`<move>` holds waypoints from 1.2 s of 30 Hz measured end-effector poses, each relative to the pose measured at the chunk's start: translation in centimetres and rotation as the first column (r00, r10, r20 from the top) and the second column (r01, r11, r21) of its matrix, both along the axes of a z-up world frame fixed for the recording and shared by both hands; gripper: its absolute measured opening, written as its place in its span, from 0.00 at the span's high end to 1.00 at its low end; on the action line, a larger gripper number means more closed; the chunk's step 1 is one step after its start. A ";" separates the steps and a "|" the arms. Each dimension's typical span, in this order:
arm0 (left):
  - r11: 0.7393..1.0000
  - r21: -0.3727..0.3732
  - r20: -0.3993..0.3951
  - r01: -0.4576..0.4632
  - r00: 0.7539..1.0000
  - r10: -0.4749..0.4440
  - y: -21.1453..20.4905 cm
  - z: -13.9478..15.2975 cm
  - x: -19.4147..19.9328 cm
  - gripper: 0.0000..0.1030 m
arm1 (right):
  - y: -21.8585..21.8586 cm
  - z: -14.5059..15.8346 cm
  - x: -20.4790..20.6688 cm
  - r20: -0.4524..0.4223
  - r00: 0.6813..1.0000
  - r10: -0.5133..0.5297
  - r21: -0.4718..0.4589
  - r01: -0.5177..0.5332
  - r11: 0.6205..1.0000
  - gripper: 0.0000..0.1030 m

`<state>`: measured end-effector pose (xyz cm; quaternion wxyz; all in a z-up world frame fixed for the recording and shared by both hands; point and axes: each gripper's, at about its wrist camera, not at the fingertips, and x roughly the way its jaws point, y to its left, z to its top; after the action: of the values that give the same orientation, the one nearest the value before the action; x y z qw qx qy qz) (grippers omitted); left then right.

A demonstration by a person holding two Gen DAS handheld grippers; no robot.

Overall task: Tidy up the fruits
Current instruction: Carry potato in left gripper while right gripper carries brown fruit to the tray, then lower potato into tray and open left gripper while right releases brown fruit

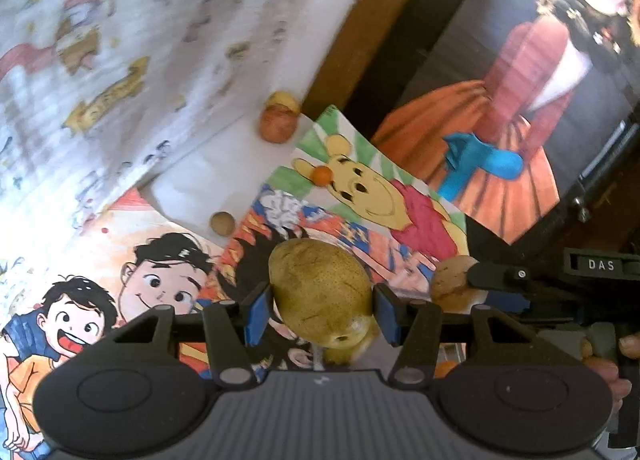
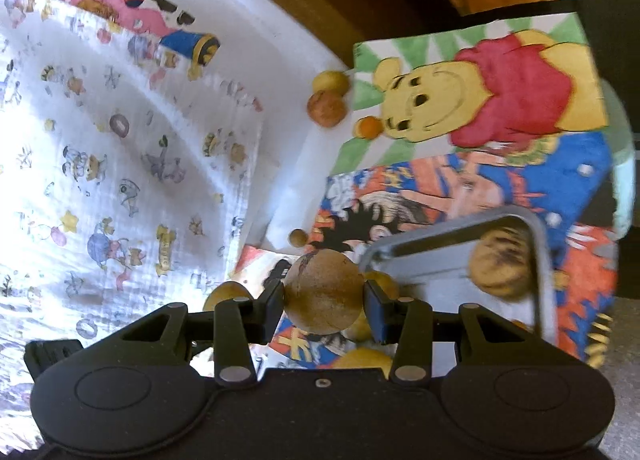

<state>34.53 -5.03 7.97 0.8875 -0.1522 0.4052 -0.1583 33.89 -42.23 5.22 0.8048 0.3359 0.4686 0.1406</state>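
Note:
My left gripper is shut on a yellow-green speckled pear-like fruit, its blue pads pressing on both sides. At the right of the left wrist view, a black finger of the other gripper presses on a brown round fruit. In the right wrist view my right gripper is shut on that brown round fruit. Both fruits hang above cartoon drawings. Behind the right gripper, a grey metal tray holds a brown fruit.
A reddish apple and a yellow fruit sit at the bear drawing's far corner. On the drawing lies a small orange; a small brown ball lies nearer. Yellow fruits lie under the right gripper. Printed cloth covers the left.

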 end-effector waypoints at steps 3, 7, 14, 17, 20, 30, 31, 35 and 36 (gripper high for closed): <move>1.000 0.007 -0.011 0.026 1.000 -0.026 -1.0 0.3 -0.6 0.43 | -1.0 0.1 -1.8 0.005 0.999 -0.034 -0.008 0.034 0.999 0.56; 0.998 0.015 -0.026 0.066 0.998 -0.065 -2.3 0.6 -1.1 0.43 | -2.2 -0.2 -4.3 0.008 0.997 -0.082 -0.027 0.083 0.996 0.56; 0.986 0.039 -0.054 0.162 0.986 -0.160 -5.1 0.3 -1.3 0.43 | -3.4 -1.4 -8.6 -0.017 0.989 -0.150 -0.057 0.148 0.987 0.56; 0.974 0.050 -0.065 0.220 0.974 -0.216 -6.7 0.0 -1.1 0.43 | -3.6 -2.0 -10.3 -0.031 0.984 -0.174 -0.064 0.172 0.983 0.56; 0.961 0.063 -0.086 0.269 0.961 -0.263 -8.4 -0.5 -0.6 0.43 | -3.5 -2.8 -11.8 -0.048 0.978 -0.204 -0.071 0.201 0.977 0.56; 0.914 0.103 -0.180 0.393 0.911 -0.371 -13.4 -4.1 0.5 0.43 | -2.2 -5.5 -14.0 -0.100 0.965 -0.244 -0.118 0.232 0.966 0.56; 0.909 0.110 -0.196 0.402 0.905 -0.377 -13.8 -4.6 0.6 0.43 | -2.0 -5.7 -14.0 -0.102 0.964 -0.244 -0.126 0.230 0.965 0.56; 0.896 0.142 -0.242 0.421 0.893 -0.381 -14.7 -6.0 0.9 0.43 | -1.4 -6.5 -13.7 -0.107 0.966 -0.234 -0.164 0.215 0.963 0.56; 0.893 0.146 -0.248 0.425 0.890 -0.383 -14.9 -6.2 0.9 0.43 | -1.2 -6.6 -13.6 -0.107 0.968 -0.229 -0.176 0.208 0.962 0.56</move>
<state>35.45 -19.94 1.73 0.7969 0.0081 0.5341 -0.2823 20.31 -43.41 -1.40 0.8089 0.3269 0.4886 -0.0094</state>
